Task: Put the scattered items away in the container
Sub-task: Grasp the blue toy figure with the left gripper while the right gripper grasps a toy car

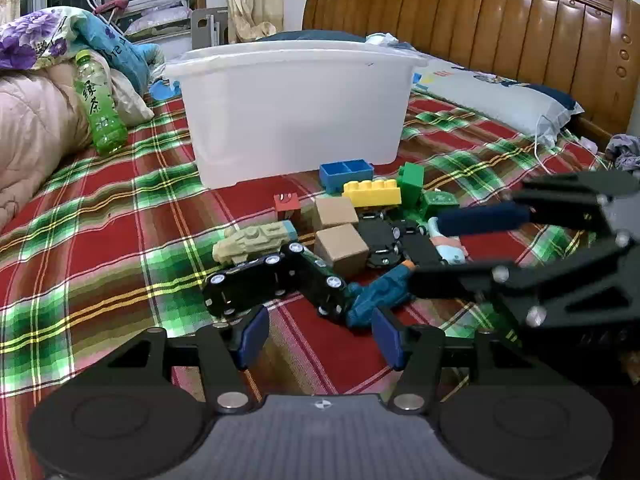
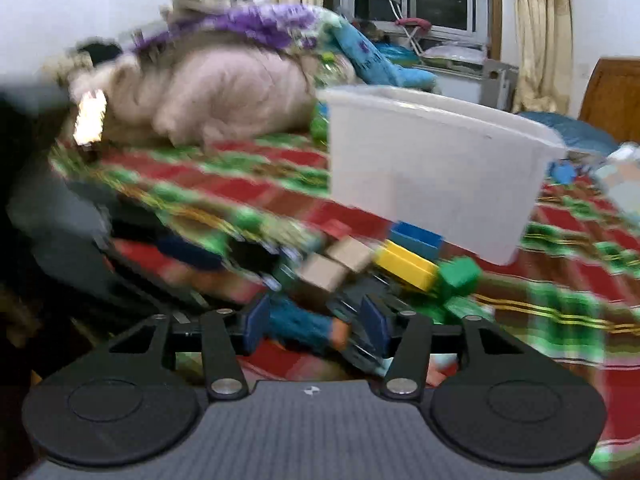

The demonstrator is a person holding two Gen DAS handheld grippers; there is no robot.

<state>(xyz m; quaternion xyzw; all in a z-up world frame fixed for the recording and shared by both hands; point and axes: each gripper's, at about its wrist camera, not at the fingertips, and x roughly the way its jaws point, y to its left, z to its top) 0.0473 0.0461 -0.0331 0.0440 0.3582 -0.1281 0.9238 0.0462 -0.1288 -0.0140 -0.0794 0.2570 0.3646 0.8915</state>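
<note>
A white translucent bin [image 1: 292, 108] [image 2: 432, 172] stands on the plaid bedspread. In front of it lies a pile of toys: two black cars [image 1: 248, 284], a tan tank [image 1: 248, 242], wooden cubes [image 1: 340, 248], a yellow brick [image 1: 372, 192], a blue brick [image 1: 346, 174], a green brick [image 1: 412, 184] and a teal toy [image 1: 376, 292] [image 2: 304, 324]. My left gripper [image 1: 320, 332] is open just short of the black cars, with nothing between its pads. My right gripper [image 2: 316, 324] [image 1: 448, 248] reaches in from the right, open. The teal toy shows between its pads, and no pad visibly presses on it. The right wrist view is blurred.
A green tea bottle [image 1: 100, 104] leans on a pink quilt [image 1: 36, 136] at the left. A pillow [image 1: 500, 100] lies at the back right before the wooden headboard [image 1: 480, 20]. Bare bedspread [image 1: 100, 240] stretches left of the toy pile.
</note>
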